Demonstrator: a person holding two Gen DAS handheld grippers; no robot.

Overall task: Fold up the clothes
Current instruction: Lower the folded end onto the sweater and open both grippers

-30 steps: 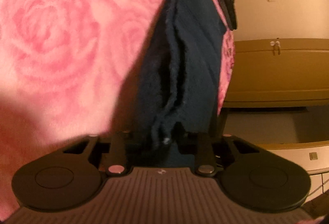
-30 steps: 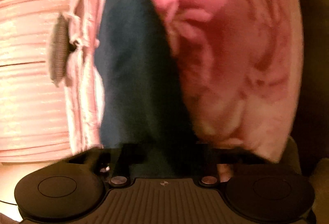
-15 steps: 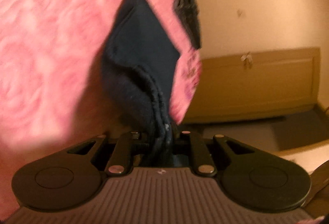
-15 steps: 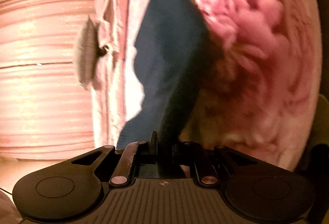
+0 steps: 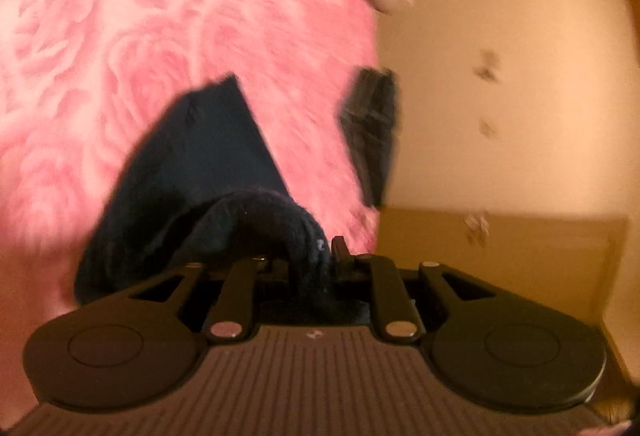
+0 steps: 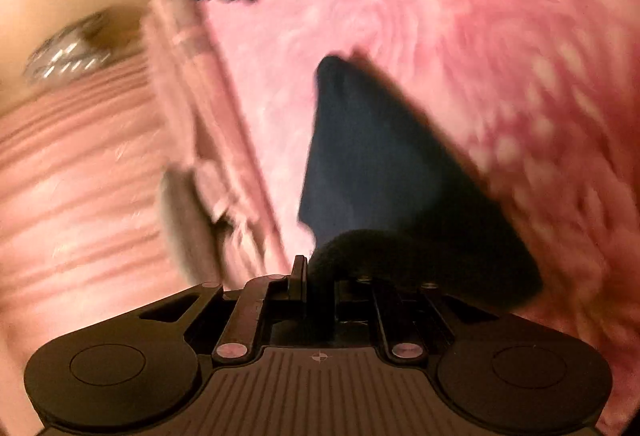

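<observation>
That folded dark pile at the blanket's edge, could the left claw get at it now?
Probably not yet: the left claw has the navy garment between its opening jaws. The dark pile lies beyond, with only pink blanket between.

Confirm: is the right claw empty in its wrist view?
No, the right claw is shut on a bunched edge of the dark navy cloth, which trails away over the pink rose blanket.

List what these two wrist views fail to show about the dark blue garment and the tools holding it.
- Left wrist view: the left tool has its jaws opening; pad contact is hidden by bunched dark blue garment.
- Right wrist view: the right tool pinches the cloth; its tips are buried.
- Both views: garment type unreadable, motion-blurred.
- Dark folded stack: blurred, contents unclear.
</observation>
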